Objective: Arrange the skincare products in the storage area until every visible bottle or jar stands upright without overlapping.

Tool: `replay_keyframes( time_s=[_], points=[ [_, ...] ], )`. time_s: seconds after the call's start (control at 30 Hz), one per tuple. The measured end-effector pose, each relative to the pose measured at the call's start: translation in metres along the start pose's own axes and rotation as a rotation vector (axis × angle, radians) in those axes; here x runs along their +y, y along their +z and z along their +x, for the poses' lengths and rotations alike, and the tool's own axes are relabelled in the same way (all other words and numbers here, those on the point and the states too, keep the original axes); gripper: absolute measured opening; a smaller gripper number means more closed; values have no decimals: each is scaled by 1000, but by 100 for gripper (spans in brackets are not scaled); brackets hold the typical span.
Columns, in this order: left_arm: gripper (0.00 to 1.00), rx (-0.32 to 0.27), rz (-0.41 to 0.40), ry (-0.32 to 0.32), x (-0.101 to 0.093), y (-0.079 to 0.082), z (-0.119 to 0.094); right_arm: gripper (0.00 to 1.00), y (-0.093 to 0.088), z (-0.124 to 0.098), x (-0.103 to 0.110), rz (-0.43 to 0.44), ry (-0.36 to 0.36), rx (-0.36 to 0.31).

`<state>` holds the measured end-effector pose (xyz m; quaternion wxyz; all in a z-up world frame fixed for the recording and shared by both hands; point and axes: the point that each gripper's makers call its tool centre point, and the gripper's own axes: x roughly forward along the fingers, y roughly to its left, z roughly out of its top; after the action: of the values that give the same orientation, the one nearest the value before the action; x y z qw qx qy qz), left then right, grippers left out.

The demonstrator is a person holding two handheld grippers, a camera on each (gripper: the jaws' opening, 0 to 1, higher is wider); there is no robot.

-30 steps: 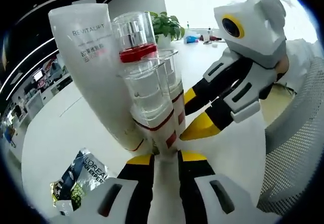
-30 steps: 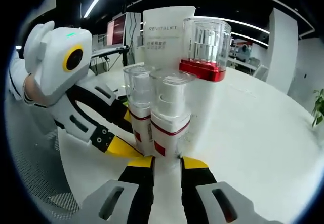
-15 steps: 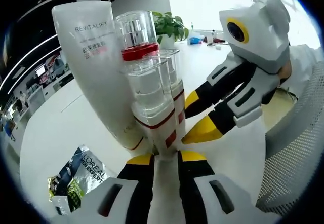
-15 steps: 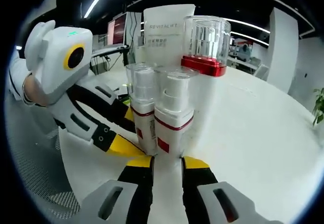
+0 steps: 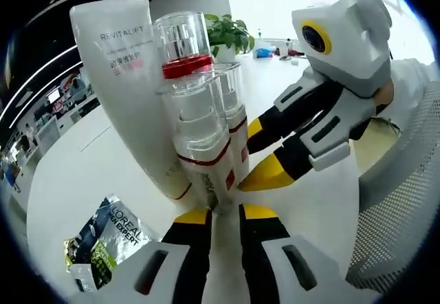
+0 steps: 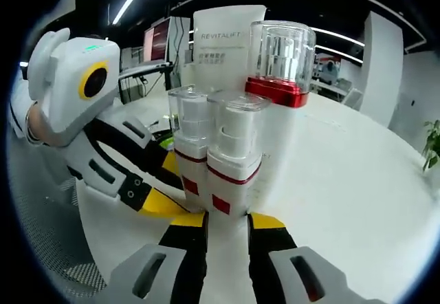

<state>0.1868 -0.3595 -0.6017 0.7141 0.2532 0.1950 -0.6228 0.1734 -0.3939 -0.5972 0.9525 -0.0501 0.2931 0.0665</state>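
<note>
Four skincare products stood bunched on the white table, and both claws met at their feet from opposite sides. Just ahead of the left gripper, its yellow-tipped jaws were spread a little, with the base of the near pump bottle sitting at the gap between them but not visibly pinched. The right gripper was likewise slightly parted, its tips at the foot of the second pump bottle, which stood touching its twin. Behind the pair, and well above both claws, rose the red-collared bottle and, furthest back, the tall white tube, standing on its cap and leaning a shade. Off to the left gripper's left, apart from the cluster, a foil sachet lay flat. Everything in the cluster looked upright yet tightly packed, so the step in hand seemed to be separating the twins. Done well, that would mean a low grip near the base, a slow sideways slide, and the other claw steadying the neighbour so the tube stayed undisturbed.
</note>
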Motion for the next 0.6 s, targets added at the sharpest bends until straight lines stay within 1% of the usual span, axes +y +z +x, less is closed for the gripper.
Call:
replay_keyframes(
  time_s=[0.27,0.43,0.6],
  points=[
    [12,-1,-3,1,2,-1,0,11,-5,-2,1,-2,-3,10],
    [12,-5,-3,3,3,0,1,7,-11,-4,0,8,-11,21],
    [12,-5,-4,2,3,-1,1,7,-9,-1,0,18,-12,22]
  ],
)
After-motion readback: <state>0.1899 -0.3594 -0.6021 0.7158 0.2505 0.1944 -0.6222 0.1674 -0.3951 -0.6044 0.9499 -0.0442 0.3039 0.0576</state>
